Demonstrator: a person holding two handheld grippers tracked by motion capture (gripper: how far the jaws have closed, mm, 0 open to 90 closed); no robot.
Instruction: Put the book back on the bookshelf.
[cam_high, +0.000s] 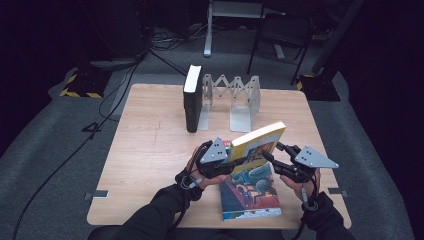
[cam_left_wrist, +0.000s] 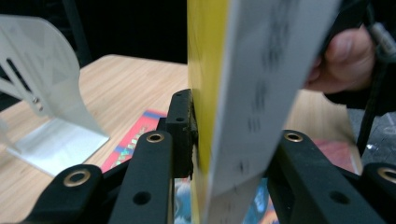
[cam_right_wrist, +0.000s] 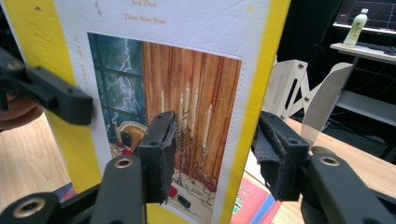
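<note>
Yellow book (cam_high: 257, 141) is up off the table (cam_high: 150, 150), left claw (cam_high: 231, 159) clamped on it; right claw (cam_high: 270, 156) seemingly released beside its edge. Shelving in the rack (cam_high: 235, 97) remains.

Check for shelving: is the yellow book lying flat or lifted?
Lifted: the yellow book hangs tilted between both claws, above the colourful book.

Raised book (cam_high: 257, 141) above flat book (cam_high: 250, 192).

A light wooden desk (cam_high: 150, 150) on grey carpet carries a black book (cam_high: 192, 99) standing upright against a metal accordion book rack (cam_high: 231, 100), with a colourful book (cam_high: 250, 192) lying flat near the front edge.
</note>
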